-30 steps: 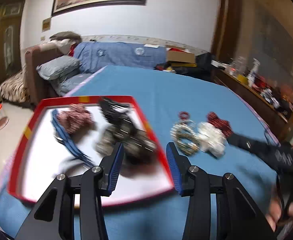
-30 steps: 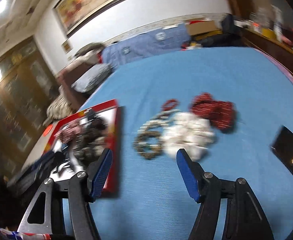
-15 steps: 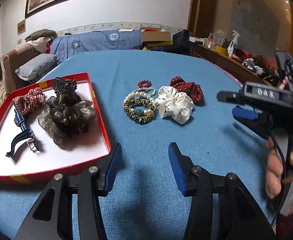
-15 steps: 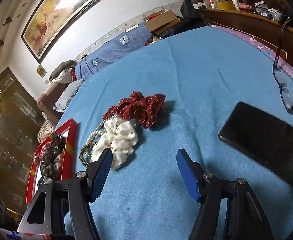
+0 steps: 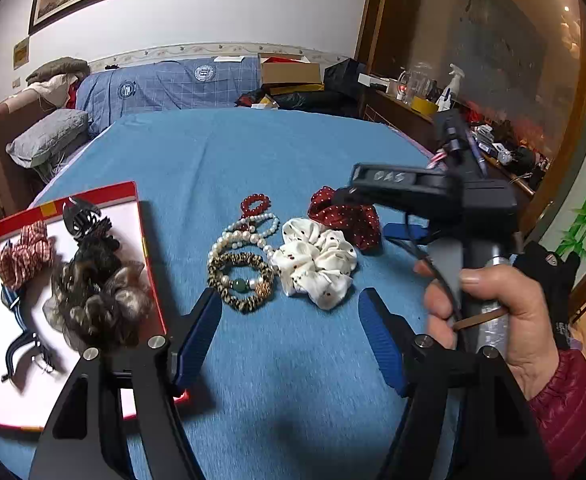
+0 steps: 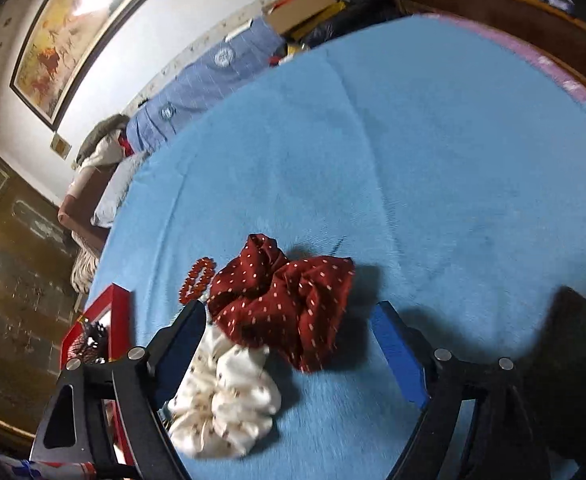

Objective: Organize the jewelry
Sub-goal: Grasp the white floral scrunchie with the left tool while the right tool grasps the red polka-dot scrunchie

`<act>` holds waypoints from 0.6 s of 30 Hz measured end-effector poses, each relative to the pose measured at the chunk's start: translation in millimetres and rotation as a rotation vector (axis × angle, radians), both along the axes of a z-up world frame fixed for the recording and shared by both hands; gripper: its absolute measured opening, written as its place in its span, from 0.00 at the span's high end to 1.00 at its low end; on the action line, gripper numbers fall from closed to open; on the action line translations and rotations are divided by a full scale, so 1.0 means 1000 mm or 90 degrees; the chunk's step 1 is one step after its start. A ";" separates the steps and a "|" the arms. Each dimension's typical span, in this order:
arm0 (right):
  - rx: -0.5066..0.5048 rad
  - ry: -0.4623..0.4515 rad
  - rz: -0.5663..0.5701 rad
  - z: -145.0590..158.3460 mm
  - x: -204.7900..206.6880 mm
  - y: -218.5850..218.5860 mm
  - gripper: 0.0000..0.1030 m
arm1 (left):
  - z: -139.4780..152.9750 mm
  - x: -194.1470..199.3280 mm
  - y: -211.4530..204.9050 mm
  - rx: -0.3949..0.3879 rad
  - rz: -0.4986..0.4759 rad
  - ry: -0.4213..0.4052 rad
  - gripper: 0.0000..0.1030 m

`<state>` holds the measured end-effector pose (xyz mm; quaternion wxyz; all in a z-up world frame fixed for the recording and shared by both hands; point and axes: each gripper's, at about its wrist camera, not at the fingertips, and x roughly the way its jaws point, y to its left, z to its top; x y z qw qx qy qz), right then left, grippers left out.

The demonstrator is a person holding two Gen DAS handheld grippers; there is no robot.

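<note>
Surface: blue-covered bench (image 5: 293, 160) carried all items; a sofa stood beyond it at 12 o'clock.
Left gripper (image 5: 289, 332): jaws stood fairly wide, having just been opening; nothing between them; pads hung above bare blue cloth, just short of the bead pile.
Right gripper (image 6: 289, 344): jaws stood wide, having just been opening; the red scrunchie lay between the pads in the right wrist view, but no pad pressed on it; held by a person's hand (image 5: 497, 312) with a red sleeve.
Red scrunchie (image 6: 289, 304): dotted, lying on the bench; at 1 o'clock from the left gripper; edge overlapping the white scrunchie.
White scrunchie (image 5: 317, 264): dotted, at 12 o'clock from the left gripper; touching the red scrunchie and the pearl strand.
Pearl bracelets (image 5: 245, 236): looped together at 11 o'clock from the left gripper, beside the white scrunchie.
Leopard-print bracelet (image 5: 241, 284): with a green bead, nearest the left pad; touching the pearls.
Red bead bracelet (image 5: 256, 204): farthest of the pile, at 12 o'clock of the pearls.
Red tray (image 5: 93, 196): at 9 o'clock on the bench; white floor.
Tray contents: checked scrunchie (image 5: 23, 254); dark ruffled hair piece (image 5: 97, 292); black claw clip (image 5: 79, 218); striped blue clip (image 5: 17, 320).
Dark flat object (image 6: 573, 344): at 3 o'clock in the right wrist view; kind not determinable.
</note>
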<state>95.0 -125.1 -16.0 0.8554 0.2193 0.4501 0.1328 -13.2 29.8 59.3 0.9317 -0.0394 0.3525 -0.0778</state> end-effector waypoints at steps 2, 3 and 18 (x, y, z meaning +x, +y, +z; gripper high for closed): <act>-0.008 -0.004 0.018 -0.006 0.007 0.006 0.22 | -0.003 0.006 -0.003 0.007 0.000 0.006 0.32; -0.010 -0.011 0.029 -0.008 0.009 0.006 0.46 | -0.005 0.010 -0.004 0.007 0.001 0.009 0.32; 0.038 -0.046 -0.066 0.006 -0.007 -0.058 0.79 | -0.056 0.115 -0.068 0.116 0.016 0.094 0.59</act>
